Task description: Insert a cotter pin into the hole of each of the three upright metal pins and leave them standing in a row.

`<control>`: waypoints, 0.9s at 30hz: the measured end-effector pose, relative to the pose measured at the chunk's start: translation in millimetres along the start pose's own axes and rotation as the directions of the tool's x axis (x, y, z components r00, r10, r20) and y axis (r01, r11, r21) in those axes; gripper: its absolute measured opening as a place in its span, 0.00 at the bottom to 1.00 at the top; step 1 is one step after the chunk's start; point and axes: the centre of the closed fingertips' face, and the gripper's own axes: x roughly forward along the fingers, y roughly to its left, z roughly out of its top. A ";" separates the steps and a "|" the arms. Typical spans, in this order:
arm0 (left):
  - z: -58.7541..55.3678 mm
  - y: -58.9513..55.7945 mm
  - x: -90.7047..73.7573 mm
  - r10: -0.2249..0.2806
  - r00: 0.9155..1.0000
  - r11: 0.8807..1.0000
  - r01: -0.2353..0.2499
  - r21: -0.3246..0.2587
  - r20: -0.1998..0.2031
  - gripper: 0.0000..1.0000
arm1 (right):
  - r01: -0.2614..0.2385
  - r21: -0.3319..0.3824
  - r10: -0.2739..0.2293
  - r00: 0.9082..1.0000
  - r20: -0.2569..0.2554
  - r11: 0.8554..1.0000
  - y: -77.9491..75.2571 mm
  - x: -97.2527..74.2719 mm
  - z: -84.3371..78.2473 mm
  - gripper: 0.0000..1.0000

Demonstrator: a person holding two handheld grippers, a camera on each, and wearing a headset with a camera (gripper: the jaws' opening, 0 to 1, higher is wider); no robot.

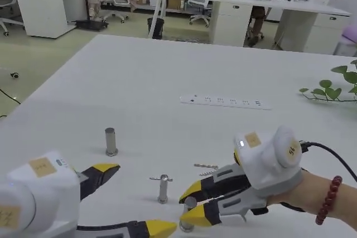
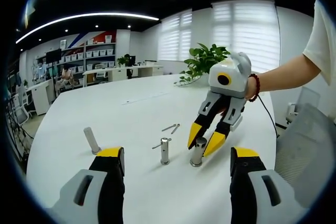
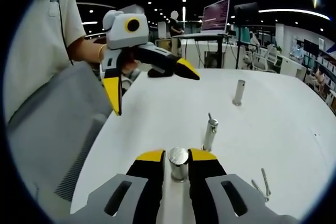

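Three metal pins stand on the white table. The far pin [image 1: 111, 141] [image 2: 92, 140] [image 3: 239, 92] is bare. A cotter pin crosses the top of the middle pin [image 1: 163, 188] [image 2: 165, 150] [image 3: 210, 134]. My right gripper [image 1: 188, 204] [image 2: 203, 141] [image 3: 177, 157] is shut on the near pin [image 1: 187, 215] [image 2: 198, 151] [image 3: 178, 163], which stands upright between the yellow tips. Two loose cotter pins [image 1: 206, 166] [image 2: 171, 128] [image 3: 262, 179] lie just beyond. My left gripper [image 1: 135, 199] [image 2: 177, 156] [image 3: 152, 90] hangs wide open to the left with nothing in it.
A white power strip [image 1: 223, 102] lies across the middle of the table. A leafy plant [image 1: 334, 90] reaches in at the right edge. The right gripper's black cable [image 1: 329, 150] trails right. Desks and chairs stand beyond the far table edge [image 1: 223, 45].
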 end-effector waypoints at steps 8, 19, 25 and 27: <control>2.0 -1.0 -1.4 0.001 1.000 1.000 -0.001 -0.001 0.007 0.83 | 0.001 0.016 -0.001 1.000 -0.008 1.000 3.8 -12.0 4.1 0.27; 5.0 -3.5 -2.7 -0.004 1.000 1.000 0.004 0.001 0.016 0.82 | 0.039 0.010 -0.038 0.997 -0.062 0.999 -6.9 -35.0 -0.7 0.29; 5.1 -5.5 -3.1 -0.005 1.000 1.000 0.005 0.001 0.018 0.81 | 0.106 0.019 -0.103 0.988 -0.118 0.994 -28.1 -43.6 -11.8 0.28; 4.8 -6.7 -3.3 -0.006 1.000 1.000 0.006 0.003 0.017 0.80 | 0.133 0.043 -0.126 0.983 -0.132 0.990 -36.6 -44.7 -14.7 0.28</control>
